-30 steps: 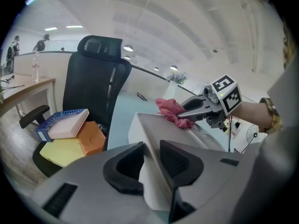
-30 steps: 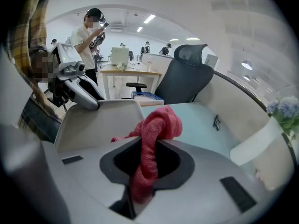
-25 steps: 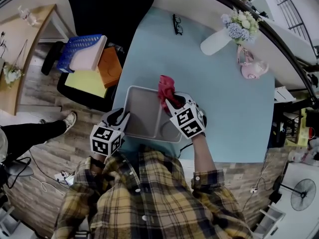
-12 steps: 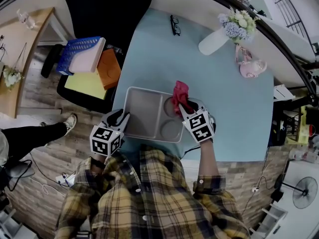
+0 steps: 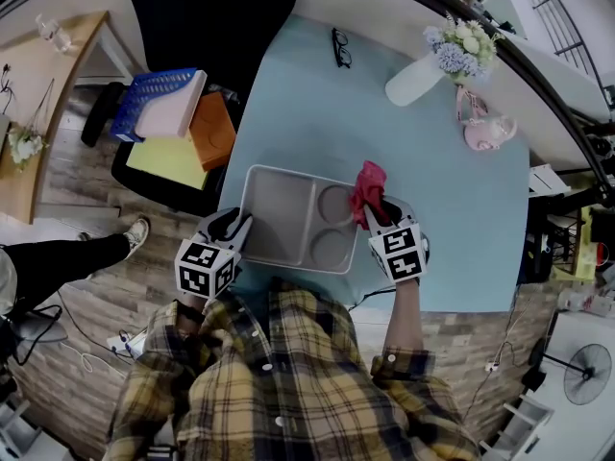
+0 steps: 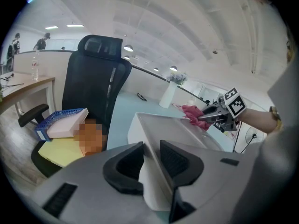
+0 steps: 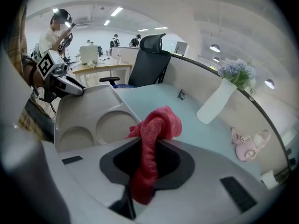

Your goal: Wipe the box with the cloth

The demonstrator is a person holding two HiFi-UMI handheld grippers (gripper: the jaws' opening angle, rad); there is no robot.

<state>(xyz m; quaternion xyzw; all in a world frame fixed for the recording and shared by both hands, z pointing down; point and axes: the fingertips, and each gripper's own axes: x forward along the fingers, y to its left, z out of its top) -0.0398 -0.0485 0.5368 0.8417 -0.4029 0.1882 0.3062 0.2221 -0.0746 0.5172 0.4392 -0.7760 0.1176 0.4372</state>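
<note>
1. On the table (image 5: 317, 113), the box (image 5: 279, 214) lies with its long side running left to right.
2. The left gripper (image 5: 235, 227) clamps its near left corner.
3. The right gripper (image 5: 373, 211), pinching the cloth (image 5: 368, 182), is at the right rim, so wiping likely runs leftward.

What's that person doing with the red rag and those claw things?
A person in a yellow checked shirt holds a two-jaw gripper in each hand. The left gripper is clamped on the near left rim of the pale grey plastic box with round wells, steadying it on the light blue table. The right gripper pinches a crumpled red cloth at the box's far right rim, to wipe it.
</note>
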